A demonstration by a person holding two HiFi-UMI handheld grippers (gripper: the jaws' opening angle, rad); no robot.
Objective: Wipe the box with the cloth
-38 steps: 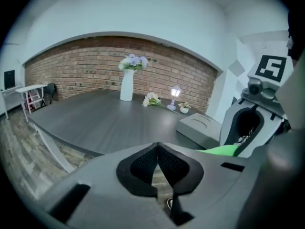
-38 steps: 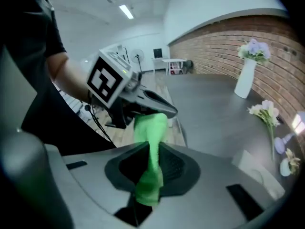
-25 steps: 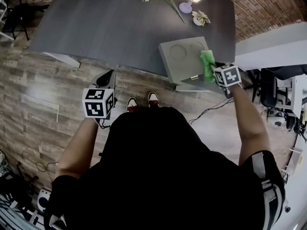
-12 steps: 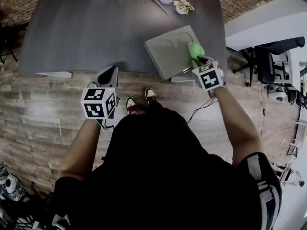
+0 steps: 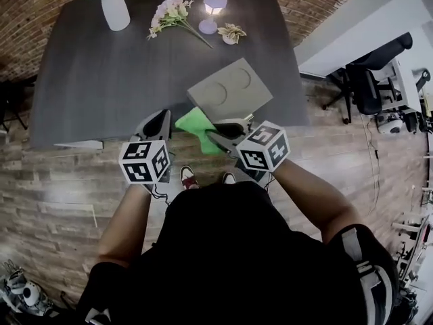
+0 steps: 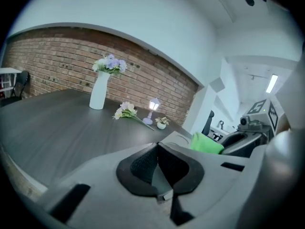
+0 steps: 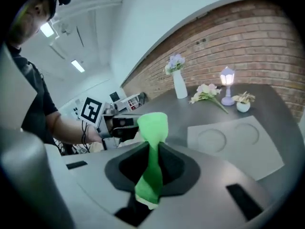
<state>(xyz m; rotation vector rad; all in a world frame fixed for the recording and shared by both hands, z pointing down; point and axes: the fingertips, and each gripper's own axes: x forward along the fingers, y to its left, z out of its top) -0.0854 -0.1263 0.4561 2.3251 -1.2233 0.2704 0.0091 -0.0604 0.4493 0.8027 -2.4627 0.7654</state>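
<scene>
Moved off the box's [image 5: 226, 87] right side since the earlier frame, the cloth [image 5: 195, 126] is now held by the box's near left corner, over the table's [image 5: 88, 80] near edge. Whether cloth and box touch cannot be told.

The right claw [image 5: 215, 138] is clenched on the green cloth, which is shown only in the right gripper view as a twisted strip pinched between the jaws. The left claw [image 5: 160, 118] is seen in its own view with jaws pressed together on nothing, and it is held just left of the cloth.

The box is laid skewed near the table's near right edge, and two round recesses are seen in its top. A broad stretch of table top is left open to its left. At the far left, flowers [image 6: 110, 63] are held in a white vase [image 5: 114, 9]. A loose spray [image 5: 170, 13], a small lamp [image 5: 212, 11] and a potted plant [image 5: 232, 32] are set at the far middle.
</scene>
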